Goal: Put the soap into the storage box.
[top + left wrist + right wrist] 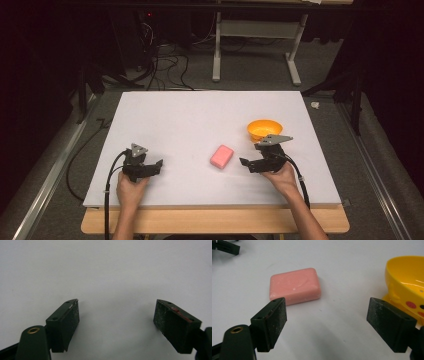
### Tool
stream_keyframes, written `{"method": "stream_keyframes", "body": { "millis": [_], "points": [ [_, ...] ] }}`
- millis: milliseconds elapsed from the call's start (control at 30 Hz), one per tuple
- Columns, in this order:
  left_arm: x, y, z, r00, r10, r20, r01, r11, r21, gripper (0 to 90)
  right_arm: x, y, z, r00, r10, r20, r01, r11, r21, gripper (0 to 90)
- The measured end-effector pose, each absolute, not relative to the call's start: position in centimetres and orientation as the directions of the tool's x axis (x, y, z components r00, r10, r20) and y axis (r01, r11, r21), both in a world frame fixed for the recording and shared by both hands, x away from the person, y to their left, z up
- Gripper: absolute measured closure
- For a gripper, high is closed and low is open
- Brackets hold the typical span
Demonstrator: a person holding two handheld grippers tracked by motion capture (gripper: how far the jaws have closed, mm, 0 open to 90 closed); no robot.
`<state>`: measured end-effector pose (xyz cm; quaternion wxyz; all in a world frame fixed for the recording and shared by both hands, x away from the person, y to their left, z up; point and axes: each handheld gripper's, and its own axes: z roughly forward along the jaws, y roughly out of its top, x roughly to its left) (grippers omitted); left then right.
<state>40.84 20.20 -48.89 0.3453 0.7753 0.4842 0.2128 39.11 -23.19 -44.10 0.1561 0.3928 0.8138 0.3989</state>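
Right gripper (325, 325) lines up on the pink soap bar (295, 286).
Its fingers (271, 323) are spread empty to straddle the soap, yellow bowl (407, 282) just beside; left gripper (116, 325) rests spread on the worktop (200, 115).

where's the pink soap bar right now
In the high view the pink soap bar lies flat on the white table, right of centre, just left of the right gripper and near the orange bowl, touching neither.

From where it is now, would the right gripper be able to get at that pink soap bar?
Probably yes. The right gripper is open and faces the pink soap bar, with bare table between them. The yellow bowl sits off to one side, out of the way.
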Motion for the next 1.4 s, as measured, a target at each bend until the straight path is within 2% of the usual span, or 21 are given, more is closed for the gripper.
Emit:
{"method": "stream_keyframes", "body": {
  "millis": [500, 1400],
  "points": [
    [40.8, 20.2, -48.9, 0.441, 0.898, -0.005, 0.604, -0.293, 0.741, 21.1, 40.4, -19.9, -43.5, -0.692, 0.719, 0.056, 0.486, 0.409, 0.772, 14.0],
    [40.8, 20.2, -48.9, 0.441, 0.897, -0.002, 0.603, -0.295, 0.741, 21.2, 42.9, -15.4, -45.8, -0.734, 0.678, 0.041, 0.493, 0.49, 0.719, 12.2]
  ]
}}
